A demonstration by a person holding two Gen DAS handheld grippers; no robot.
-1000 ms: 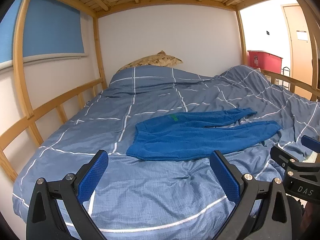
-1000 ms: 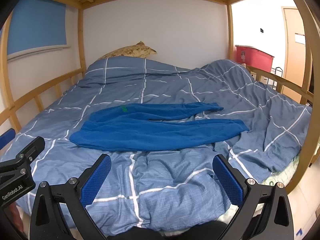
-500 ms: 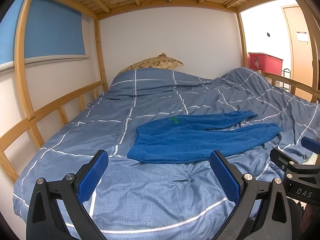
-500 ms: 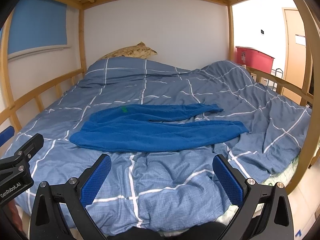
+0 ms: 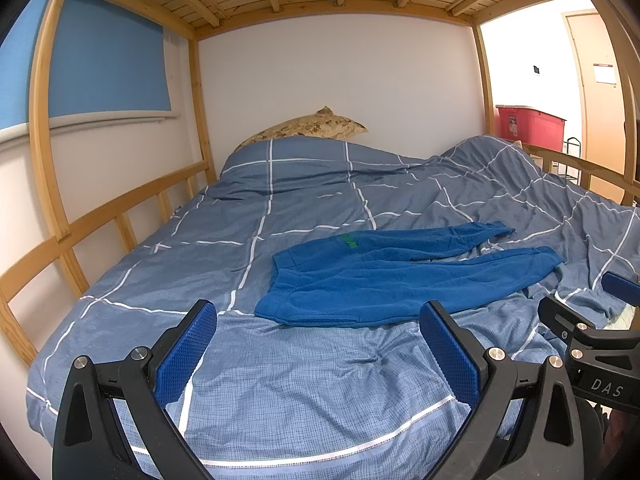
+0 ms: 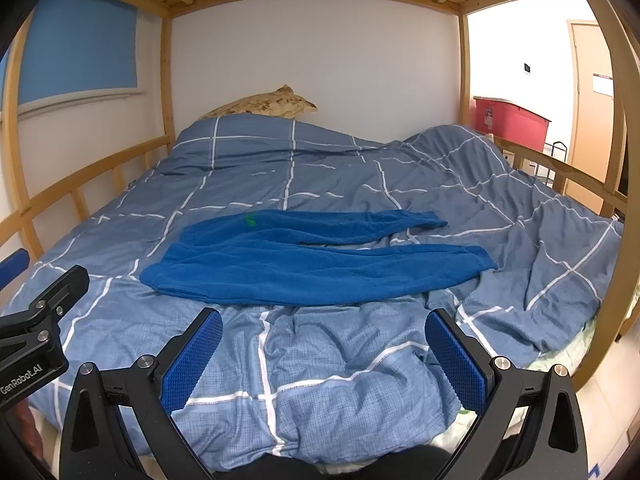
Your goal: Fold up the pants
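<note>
Blue fleece pants (image 5: 404, 276) lie flat across the grey-blue checked duvet (image 5: 280, 208), waistband to the left, both legs stretched right; so we see them from the left wrist. Our left gripper (image 5: 318, 344) hovers short of them, jaws spread wide, holding nothing. The right gripper's (image 5: 600, 336) black frame shows at the right edge.

From the right wrist, the pants (image 6: 312, 260) lie mid-bed, unfolded. Our right gripper (image 6: 324, 348) hangs before them, jaws wide apart and empty.
</note>
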